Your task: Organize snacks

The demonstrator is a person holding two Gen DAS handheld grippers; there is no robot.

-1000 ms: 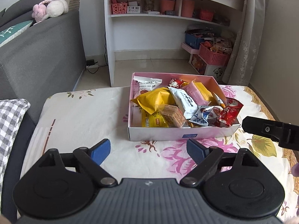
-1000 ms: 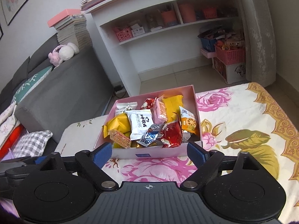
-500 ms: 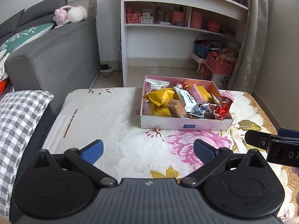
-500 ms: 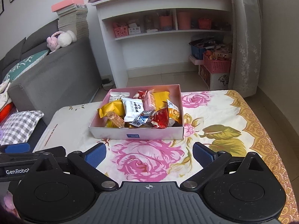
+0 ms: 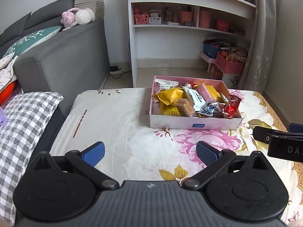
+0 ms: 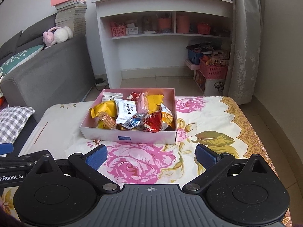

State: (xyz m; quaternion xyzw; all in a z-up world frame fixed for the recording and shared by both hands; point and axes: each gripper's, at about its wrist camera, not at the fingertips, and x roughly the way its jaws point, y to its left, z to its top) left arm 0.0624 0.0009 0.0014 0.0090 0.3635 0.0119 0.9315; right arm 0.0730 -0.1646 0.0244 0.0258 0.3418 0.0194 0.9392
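Landmark: pink box (image 5: 195, 125), standing on the floral-clothed bench (image 5: 117, 124).

Left of the box, the cloth lies bare. Left tongs (image 5: 150, 151) hang near the box's front wall, spread wide, nothing between the blue pads.

Inside the box: assorted wrapped snacks (image 6: 132, 113), heaped loosely; yellow packet (image 5: 170, 95) at the left, white packet (image 6: 126, 109) mid-box, red wrapper (image 5: 230, 106) at the right corner.

Right tongs (image 6: 151, 156) likewise near the front wall, spread wide, empty, apart from the box.
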